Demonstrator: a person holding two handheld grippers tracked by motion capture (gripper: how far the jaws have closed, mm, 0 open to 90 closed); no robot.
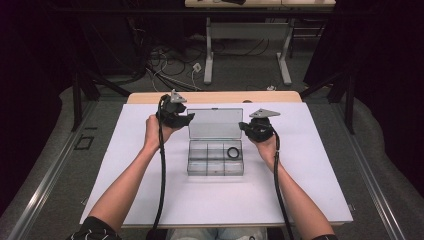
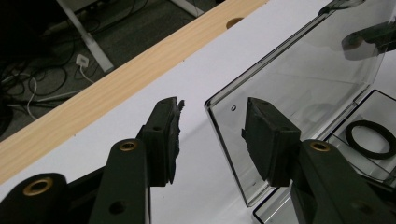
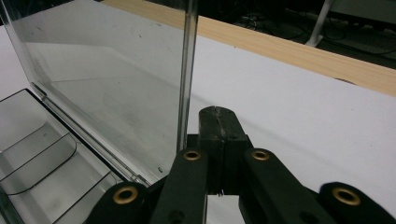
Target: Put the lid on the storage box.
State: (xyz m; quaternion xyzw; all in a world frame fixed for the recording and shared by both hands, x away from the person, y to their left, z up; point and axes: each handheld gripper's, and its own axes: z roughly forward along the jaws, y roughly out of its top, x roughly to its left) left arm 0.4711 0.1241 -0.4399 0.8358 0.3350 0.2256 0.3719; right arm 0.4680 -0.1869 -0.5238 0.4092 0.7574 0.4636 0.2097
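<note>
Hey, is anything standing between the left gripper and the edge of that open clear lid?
Nothing visible does. The left gripper has its jaws open astride the left edge of the upright clear lid, one pad on the inner side and the other outside, with only bare gaps between. The pads are not yet pressing on it.

A white-topped desk (image 1: 150, 200) with a wooden far edge (image 1: 150, 97) is set on grey carpet (image 1: 240, 75). Beyond it, a second table (image 1: 260, 4) on pale metal legs (image 1: 208, 60) is seen, with loose cables (image 1: 170, 75) on the floor. Dark curtains (image 1: 380, 60) are hung at both sides.
</note>
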